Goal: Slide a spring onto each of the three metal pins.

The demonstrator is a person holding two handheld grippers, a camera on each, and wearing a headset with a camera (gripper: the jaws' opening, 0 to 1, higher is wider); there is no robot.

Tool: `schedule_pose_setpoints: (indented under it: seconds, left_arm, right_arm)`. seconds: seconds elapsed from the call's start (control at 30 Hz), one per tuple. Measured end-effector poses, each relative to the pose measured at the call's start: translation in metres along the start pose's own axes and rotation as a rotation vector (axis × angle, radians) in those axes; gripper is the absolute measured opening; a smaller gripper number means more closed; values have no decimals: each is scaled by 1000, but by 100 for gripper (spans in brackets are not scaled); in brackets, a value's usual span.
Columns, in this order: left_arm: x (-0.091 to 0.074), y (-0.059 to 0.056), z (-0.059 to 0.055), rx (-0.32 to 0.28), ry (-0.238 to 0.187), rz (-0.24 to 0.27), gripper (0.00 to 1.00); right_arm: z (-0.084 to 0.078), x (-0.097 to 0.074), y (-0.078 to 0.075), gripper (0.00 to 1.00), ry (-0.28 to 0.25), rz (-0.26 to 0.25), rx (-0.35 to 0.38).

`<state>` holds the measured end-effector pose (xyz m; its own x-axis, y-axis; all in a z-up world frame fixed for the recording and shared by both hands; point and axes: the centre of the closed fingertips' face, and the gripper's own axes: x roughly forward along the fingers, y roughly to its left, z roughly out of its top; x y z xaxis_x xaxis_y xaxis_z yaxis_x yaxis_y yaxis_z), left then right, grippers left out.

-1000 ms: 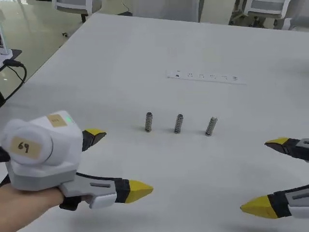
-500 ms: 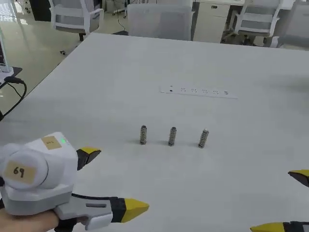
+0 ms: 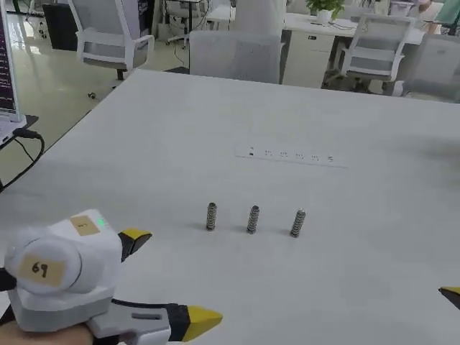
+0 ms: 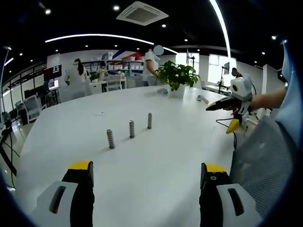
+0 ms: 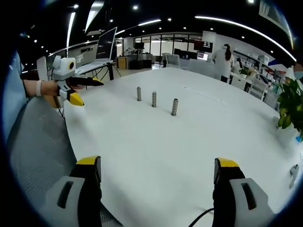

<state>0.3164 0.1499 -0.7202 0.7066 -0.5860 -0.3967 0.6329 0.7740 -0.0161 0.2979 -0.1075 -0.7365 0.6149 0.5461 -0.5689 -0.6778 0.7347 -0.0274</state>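
Three springs stand in a short row mid-table, evenly spaced: grey metal coils, slim. The left and middle ones are upright; the right one leans slightly. Pins inside the coils are too small to tell.

Table: matte white, smooth. A flush white socket strip lies beyond the row; its small dark markings are unreadable.

Left gripper: white body, black fingers with yellow tips, tan sticker reading "69". Jaws spread wide, nothing between them. The springs sit ahead of it and well apart.

Right gripper: same build, jaws also wide and bare. The row is far forward of its tips, left of centre in the right gripper view.

Grey mesh office chairs stand past the far edge.
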Motion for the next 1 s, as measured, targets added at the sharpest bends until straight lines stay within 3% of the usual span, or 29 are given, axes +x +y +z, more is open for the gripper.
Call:
schedule_pose_setpoints:
  seconds: [0.4, 0.7, 1.0]
  left_arm:
    - [-2, 6, 3, -1, -19, 22, 91]
    - [-4, 14, 8, -7, -42, 46, 91]
    - [-3, 10, 5, -2, -33, 33, 91]
  right_arm:
    - [-2, 3, 10, 97, -6, -26, -6]
    - [2, 3, 5, 96, -25, -60, -4]
    - [3, 2, 3, 96, -43, -98, 1]
